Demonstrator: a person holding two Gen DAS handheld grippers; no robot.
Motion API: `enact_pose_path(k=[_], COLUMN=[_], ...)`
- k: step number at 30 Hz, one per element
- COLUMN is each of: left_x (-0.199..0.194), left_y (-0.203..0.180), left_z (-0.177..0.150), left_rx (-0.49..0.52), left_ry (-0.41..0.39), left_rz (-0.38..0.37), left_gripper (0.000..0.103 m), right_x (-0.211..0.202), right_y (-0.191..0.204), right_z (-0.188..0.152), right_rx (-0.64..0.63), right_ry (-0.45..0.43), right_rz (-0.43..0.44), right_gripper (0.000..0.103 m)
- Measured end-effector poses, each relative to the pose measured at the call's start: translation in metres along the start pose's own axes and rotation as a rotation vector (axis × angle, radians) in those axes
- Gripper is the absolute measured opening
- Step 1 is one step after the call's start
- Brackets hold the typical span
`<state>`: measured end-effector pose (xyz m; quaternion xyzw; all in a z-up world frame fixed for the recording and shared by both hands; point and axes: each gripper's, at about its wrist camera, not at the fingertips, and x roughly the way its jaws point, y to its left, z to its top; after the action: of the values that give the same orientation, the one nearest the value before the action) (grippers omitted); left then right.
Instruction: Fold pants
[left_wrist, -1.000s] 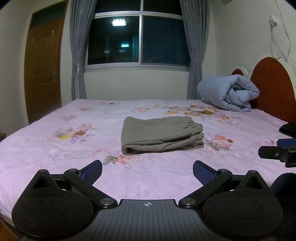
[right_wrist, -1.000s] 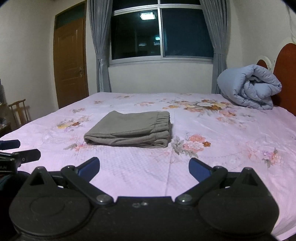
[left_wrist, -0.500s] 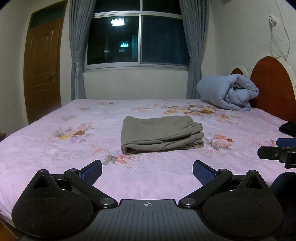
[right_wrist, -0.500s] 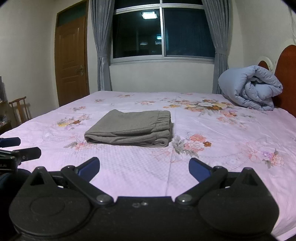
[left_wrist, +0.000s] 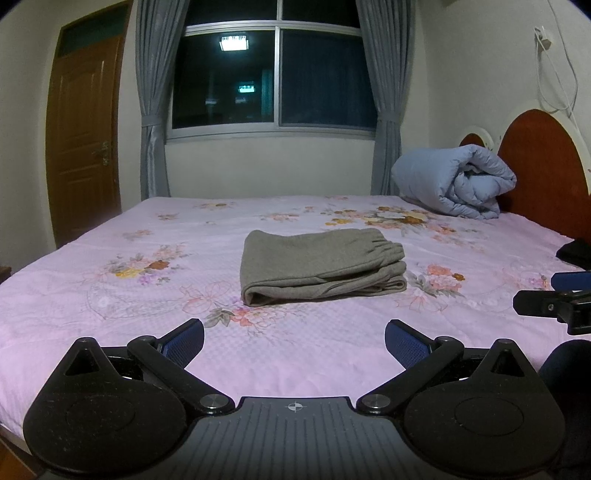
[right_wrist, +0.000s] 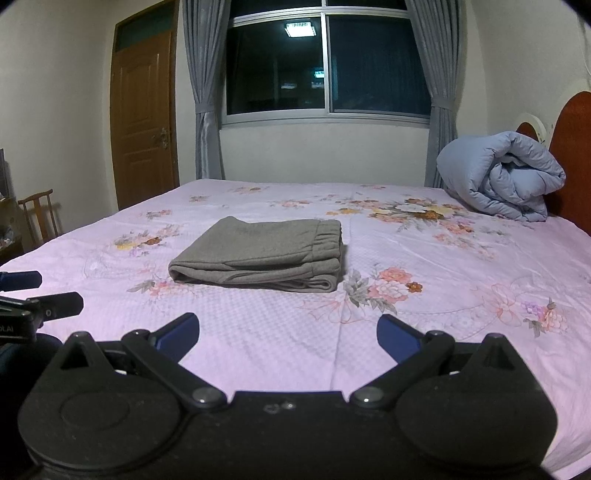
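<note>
1. Pants (left_wrist: 321, 266) folded into a compact stack mid-bed (left_wrist: 110, 314), well off every edge; soft, light, prone to slumping.
2. Best lifted by the thick folded edge.
3. Left gripper (left_wrist: 293, 338), right gripper (right_wrist: 288, 332): jaws spread wide, empty.

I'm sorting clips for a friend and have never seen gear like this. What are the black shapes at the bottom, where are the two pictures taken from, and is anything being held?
Each picture comes from a camera mounted on a hand-held gripper, looking forward along its two fingers. The black shapes with blue pads are those fingers. One view is from the left gripper, the other from the right gripper; each also shows at the edge of the other's view. Both are open and hold nothing. Ahead, on the pink flowered bed, lie grey pants, already folded into a neat stack. A rolled blue quilt sits by the headboard.
</note>
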<state>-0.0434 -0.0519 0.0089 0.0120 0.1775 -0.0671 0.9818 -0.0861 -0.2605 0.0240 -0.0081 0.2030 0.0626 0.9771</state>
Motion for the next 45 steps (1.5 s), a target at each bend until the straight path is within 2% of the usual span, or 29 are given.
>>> enact_pose_path(k=[37, 45], left_x=[-0.0009, -0.0011], left_y=[-0.001, 0.0026], left_z=[-0.001, 0.0008], left_rx=[0.011, 0.021], left_ry=[-0.001, -0.008], left_rz=[0.0, -0.021], left_gripper=[0.103, 0.103], right_x=[-0.0007, -0.0006], right_y=[-0.0025, -0.0023], right_z=[-0.0009, -0.001], right_rx=[-0.008, -0.008], right_ry=[-0.001, -0.001], right_rz=[0.006, 0.006], right_gripper=[0.097, 0.097])
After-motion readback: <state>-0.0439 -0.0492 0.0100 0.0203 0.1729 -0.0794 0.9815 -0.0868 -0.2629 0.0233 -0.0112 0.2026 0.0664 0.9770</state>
